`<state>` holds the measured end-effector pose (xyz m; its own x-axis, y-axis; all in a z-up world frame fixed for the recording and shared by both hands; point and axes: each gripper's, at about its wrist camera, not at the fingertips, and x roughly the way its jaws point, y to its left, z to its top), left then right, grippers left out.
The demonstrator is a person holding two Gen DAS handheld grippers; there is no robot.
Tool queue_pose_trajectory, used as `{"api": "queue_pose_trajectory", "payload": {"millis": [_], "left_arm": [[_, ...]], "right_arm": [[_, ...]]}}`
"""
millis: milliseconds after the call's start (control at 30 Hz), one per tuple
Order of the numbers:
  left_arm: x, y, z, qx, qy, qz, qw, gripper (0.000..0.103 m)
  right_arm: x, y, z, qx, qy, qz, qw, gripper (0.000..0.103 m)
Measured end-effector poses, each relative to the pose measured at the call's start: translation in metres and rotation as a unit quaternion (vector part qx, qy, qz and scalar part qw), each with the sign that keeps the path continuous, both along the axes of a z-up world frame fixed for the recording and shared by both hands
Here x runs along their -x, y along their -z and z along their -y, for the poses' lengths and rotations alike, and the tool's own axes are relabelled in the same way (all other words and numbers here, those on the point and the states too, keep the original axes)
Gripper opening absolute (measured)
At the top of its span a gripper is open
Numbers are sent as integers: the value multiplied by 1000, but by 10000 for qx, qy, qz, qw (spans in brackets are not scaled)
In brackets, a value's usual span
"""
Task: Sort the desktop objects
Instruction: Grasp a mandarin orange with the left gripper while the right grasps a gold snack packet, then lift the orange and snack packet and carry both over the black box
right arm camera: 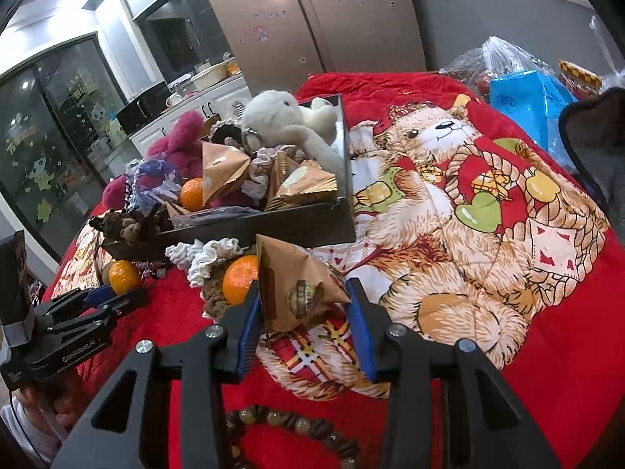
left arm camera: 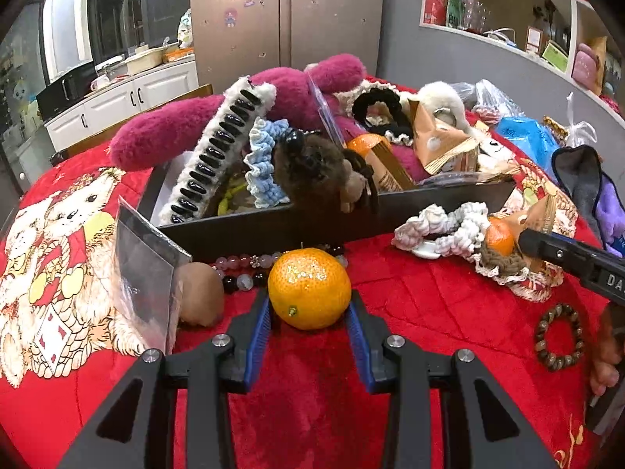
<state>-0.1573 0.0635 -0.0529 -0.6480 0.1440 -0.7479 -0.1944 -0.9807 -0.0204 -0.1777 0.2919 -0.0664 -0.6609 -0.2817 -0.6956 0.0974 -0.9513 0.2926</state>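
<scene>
An orange mandarin (left arm camera: 308, 287) rests on the red blanket in front of a dark box (left arm camera: 273, 226). My left gripper (left arm camera: 310, 312) is shut on it, blue pads against both its sides. In the right wrist view a brown pyramid-shaped paper packet (right arm camera: 300, 293) sits between the pads of my right gripper (right arm camera: 302, 312), which is shut on it. A second mandarin (right arm camera: 240, 279) lies just left of the packet on a crocheted scrunchie. The box (right arm camera: 273, 226) is piled with plush toys, scrunchies, packets and another mandarin. The left gripper (right arm camera: 97, 297) also shows at the left with its mandarin.
A brown bead bracelet (left arm camera: 558, 342) lies near the front right, and a pink-and-black bead string (left arm camera: 242, 269) by the box. A brown egg-like object (left arm camera: 199, 293) and a clear packet (left arm camera: 144, 258) stand left of the mandarin. A blue bag (right arm camera: 527, 105) sits far right.
</scene>
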Motion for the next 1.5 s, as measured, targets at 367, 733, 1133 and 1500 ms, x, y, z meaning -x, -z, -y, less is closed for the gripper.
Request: {"api": "queue_pose_trajectory", "payload": {"millis": [367, 733, 1133, 1500], "left_arm": [[-4, -5, 3, 56, -191, -170, 9997, 38], [-47, -31, -25, 991, -192, -1598, 9820, 38], [-55, -41, -5, 391, -201, -1808, 9825, 39], [-57, -43, 2, -180, 110, -1750, 9843, 39]], "right_arm": [[-11, -14, 7, 28, -38, -276, 9996, 42], [-22, -24, 28, 557, -127, -344, 9978, 42], [-56, -35, 54, 300, -249, -695, 9968, 42], [-71, -34, 68, 260, -393, -944, 9944, 42]]}}
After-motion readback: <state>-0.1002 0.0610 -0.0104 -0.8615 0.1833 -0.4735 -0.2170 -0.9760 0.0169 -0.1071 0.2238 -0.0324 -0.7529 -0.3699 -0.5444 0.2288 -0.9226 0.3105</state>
